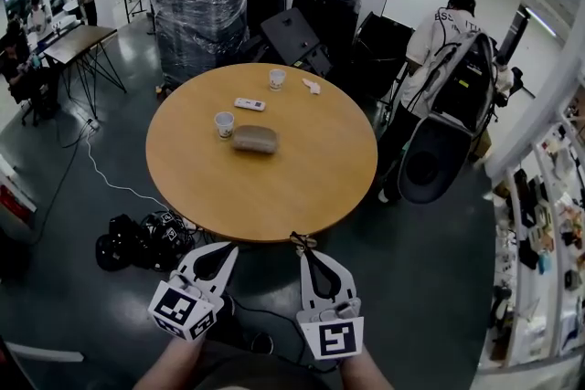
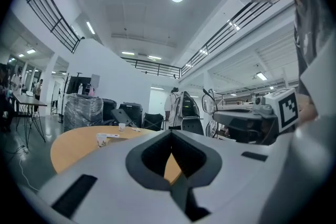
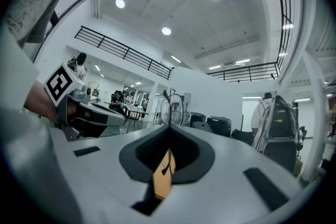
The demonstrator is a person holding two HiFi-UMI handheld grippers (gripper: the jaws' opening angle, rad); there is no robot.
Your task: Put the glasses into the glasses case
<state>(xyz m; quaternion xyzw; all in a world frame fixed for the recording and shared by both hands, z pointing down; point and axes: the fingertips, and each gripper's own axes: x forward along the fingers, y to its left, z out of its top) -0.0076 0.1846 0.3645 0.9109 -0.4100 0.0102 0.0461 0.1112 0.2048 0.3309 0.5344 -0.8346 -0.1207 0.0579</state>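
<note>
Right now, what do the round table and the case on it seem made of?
Round table: wood or wood veneer, judging by its even tan, matte top. Case: grey-brown, dull, perhaps fabric or leatherette; too small to tell.

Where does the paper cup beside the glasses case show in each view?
Head view: paper cup upper left of centre, just left of the glasses case.
Left gripper view: paper cup left of centre, below mid-height.
Right gripper view: not in it.
Shared landmark: person in the white shirt.
</note>
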